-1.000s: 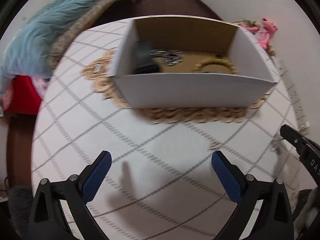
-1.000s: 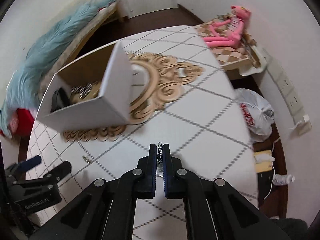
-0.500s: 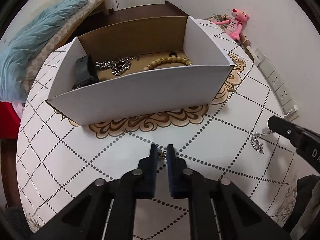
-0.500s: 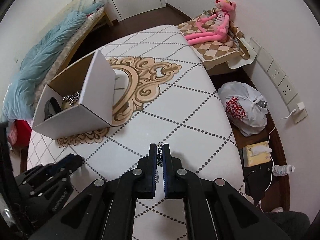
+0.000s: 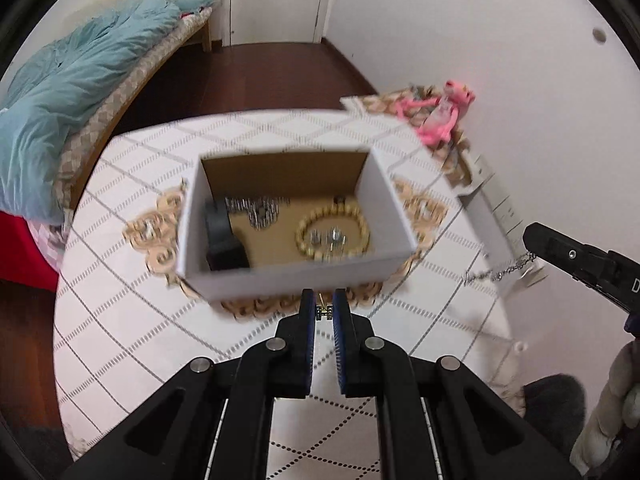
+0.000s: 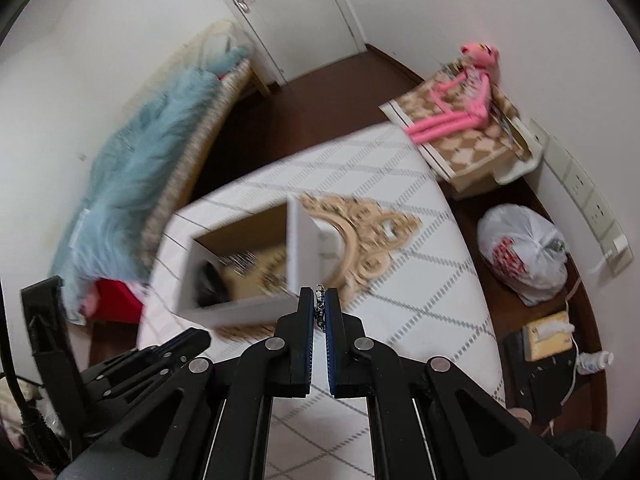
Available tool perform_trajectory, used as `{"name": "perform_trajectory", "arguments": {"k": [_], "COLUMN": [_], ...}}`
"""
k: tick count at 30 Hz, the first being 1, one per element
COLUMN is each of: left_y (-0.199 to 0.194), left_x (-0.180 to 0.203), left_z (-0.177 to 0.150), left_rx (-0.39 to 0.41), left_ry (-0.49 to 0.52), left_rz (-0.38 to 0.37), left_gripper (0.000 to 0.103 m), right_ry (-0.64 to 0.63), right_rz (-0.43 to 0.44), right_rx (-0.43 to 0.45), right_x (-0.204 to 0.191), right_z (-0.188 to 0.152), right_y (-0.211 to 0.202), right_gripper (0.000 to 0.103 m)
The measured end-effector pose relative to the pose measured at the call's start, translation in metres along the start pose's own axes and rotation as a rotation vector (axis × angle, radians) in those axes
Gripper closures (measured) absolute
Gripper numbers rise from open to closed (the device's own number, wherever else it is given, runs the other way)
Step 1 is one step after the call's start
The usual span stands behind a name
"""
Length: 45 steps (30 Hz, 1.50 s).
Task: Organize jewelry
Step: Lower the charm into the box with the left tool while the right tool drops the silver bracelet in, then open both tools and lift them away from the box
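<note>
Blurred white box (image 5: 296, 276), trinkets inside indistinct

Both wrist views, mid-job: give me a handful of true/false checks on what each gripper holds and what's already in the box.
1. The left gripper is shut on a small metal piece. True.
2. The right gripper is open and holds nothing. False: it is shut on a silver chain, which dangles from it in the left wrist view.
3. The white box holds a beaded bracelet. True.
4. The box is empty apart from the bracelet. False: a black item and a silver chain pile also lie inside.
5. The pink plush toy sits inside the box. False: it sits on a separate patterned stand beyond the table.
</note>
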State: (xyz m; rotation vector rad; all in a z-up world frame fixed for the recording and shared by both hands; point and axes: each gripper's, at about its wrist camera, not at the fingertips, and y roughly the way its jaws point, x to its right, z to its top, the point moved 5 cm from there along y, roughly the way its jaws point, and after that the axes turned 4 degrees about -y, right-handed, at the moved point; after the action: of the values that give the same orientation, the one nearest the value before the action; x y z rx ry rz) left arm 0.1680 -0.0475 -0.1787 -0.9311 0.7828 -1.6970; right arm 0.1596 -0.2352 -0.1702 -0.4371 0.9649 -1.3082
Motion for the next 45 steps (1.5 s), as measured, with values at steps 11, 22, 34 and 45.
{"name": "perform_trajectory", "arguments": {"k": [11, 22, 34, 45], "left_y": [-0.003, 0.056, 0.046, 0.016], "left_x": [-0.024, -0.043, -0.072, -0.086], "left_z": [0.087, 0.11, 0.129, 0.112], "left_rx": [-0.01, -0.183, -0.144, -0.031], "left_ry": [-0.045, -0.089, -0.151, -0.114], "left_rz": [-0.057, -0.049, 0.066, 0.22], "left_gripper": [0.097, 0.095, 0.032, 0.002], "right_ry": [-0.119, -0.127, -0.15, -0.234], "right_rz": [0.099, 0.101, 0.058, -0.127], "right_rx": [0.015, -0.22, -0.347, -0.297], "right_x": [-0.063, -0.066, -0.064, -0.062], "right_z": [0.076, 0.075, 0.081, 0.077], "right_y": [0.006, 0.108, 0.14, 0.118], "right_gripper": [0.098, 0.098, 0.056, 0.009]}}
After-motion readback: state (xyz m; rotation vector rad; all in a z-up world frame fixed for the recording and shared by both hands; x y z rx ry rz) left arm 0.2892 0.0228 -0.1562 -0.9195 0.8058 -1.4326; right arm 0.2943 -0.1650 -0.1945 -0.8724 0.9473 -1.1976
